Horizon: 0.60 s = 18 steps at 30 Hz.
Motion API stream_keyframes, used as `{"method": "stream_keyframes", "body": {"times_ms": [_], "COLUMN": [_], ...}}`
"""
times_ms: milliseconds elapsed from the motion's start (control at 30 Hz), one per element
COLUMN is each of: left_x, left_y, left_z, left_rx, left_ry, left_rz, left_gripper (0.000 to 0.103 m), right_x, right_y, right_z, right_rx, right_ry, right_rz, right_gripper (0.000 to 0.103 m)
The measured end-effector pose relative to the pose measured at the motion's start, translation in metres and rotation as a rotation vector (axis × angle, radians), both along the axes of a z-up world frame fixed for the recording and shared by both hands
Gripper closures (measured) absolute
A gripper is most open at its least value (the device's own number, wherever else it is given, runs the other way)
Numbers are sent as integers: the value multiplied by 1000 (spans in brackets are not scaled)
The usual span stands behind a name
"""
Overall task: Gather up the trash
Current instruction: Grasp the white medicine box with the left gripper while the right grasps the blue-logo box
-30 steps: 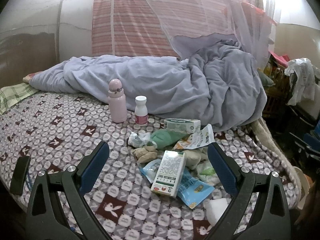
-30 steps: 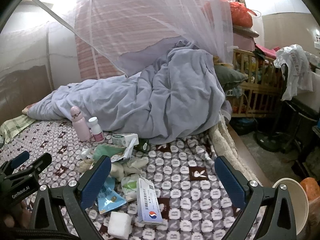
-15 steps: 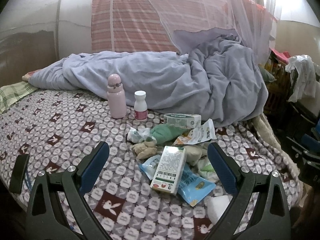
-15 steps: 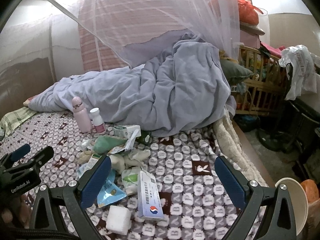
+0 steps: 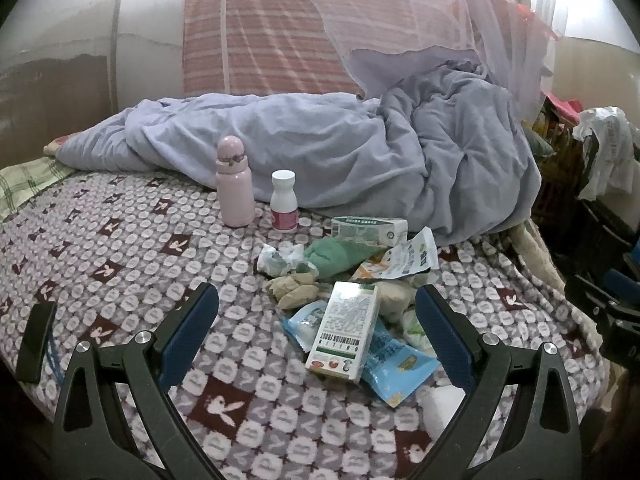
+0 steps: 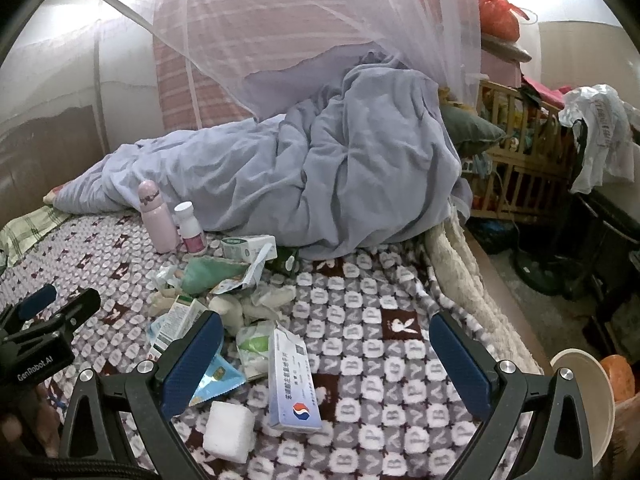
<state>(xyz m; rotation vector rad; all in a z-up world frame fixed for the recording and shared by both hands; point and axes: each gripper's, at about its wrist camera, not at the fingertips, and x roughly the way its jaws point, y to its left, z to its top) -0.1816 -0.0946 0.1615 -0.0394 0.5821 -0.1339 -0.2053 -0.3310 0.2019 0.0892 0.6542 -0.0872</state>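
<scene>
Both views have crept closer to the patterned blanket, fingers apart.

Soft, dim indoor light comes from blown-out white glare at the top corners of both fisheye views, whose edges bend and darken to black, shadows stay faint, and fine print and far clutter look slightly blurred.
</scene>
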Motion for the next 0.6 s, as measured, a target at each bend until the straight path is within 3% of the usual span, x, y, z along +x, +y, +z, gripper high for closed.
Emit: {"method": "stream_keyframes", "body": {"times_ms": [300, 600], "left_x": [3, 13], "left_y": [18, 30], "left_z": [-21, -41], "left_rx": [73, 71], "left_ry": [48, 133], "left_rz": [-26, -54], "left_gripper": [5, 5], "right_x": [7, 21], "right_y": [-7, -13], "right_z": [-15, -63], "right_rx": [-21, 6], "right_ry": [73, 295], "right_rz": [7, 79], "right_gripper": [0, 1]}}
